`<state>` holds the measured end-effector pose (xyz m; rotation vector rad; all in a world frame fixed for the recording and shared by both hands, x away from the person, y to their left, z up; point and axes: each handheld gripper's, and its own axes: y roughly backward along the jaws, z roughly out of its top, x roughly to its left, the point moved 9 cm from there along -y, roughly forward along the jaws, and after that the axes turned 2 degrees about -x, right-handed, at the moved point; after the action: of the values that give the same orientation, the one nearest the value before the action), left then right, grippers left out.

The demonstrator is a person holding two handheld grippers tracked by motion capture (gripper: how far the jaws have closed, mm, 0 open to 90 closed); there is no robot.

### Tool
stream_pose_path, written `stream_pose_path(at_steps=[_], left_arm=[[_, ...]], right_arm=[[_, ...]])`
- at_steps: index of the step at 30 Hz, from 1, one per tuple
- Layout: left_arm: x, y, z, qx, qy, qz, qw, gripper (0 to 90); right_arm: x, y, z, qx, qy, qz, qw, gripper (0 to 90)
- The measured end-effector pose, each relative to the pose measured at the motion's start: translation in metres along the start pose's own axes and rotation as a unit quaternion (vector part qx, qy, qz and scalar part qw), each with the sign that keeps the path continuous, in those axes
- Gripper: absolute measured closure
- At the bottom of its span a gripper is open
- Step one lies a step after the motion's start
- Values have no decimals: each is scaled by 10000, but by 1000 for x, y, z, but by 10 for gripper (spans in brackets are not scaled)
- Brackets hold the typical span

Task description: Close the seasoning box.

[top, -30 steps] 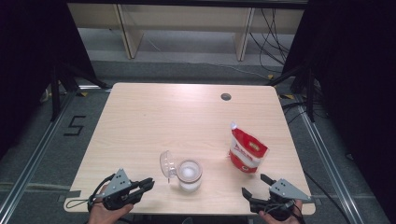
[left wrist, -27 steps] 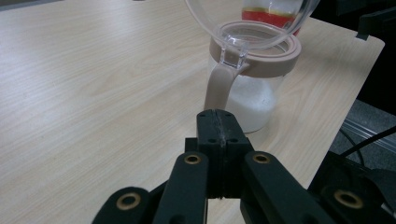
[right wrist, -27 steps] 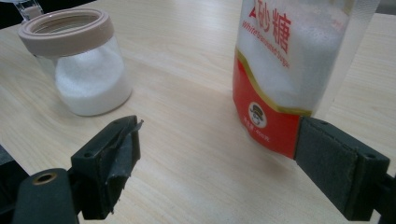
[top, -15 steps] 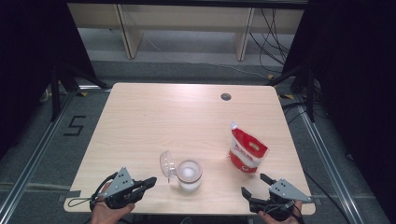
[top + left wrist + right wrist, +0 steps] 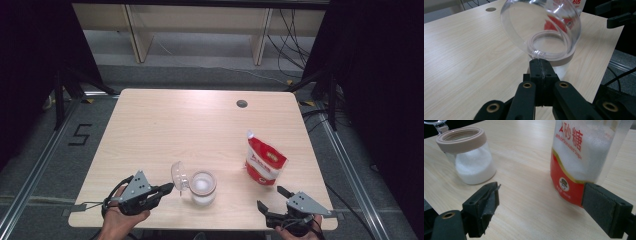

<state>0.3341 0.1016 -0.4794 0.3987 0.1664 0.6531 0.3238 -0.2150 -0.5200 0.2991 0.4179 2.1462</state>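
Resting on one table [image 5: 165, 120]: one sugar jar [image 5: 203, 187], one sugar pouch [image 5: 264, 162]; left gripper [image 5: 167, 188] pressed together, right gripper [image 5: 272, 198] spread.

Left tongs [image 5: 167, 188] closed, right tongs [image 5: 270, 198] spread wide.

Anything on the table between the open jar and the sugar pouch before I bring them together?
Nothing: in the high view, bare tabletop separates the jar from the sugar pouch. The right gripper view shows the same bare wood between them.
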Motion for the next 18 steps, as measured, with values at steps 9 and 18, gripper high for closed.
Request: stream_pose_path(at_steps=[9,18], left_arm=[[-4,-5,7,-2,-14,9,10000,894],[-8,-12,14,-35,-127,-69,9999,891]], right_arm=[[2,-1,0,0,47,16,10000,158],[4,0,-1,40,-53,9,10000,159]])
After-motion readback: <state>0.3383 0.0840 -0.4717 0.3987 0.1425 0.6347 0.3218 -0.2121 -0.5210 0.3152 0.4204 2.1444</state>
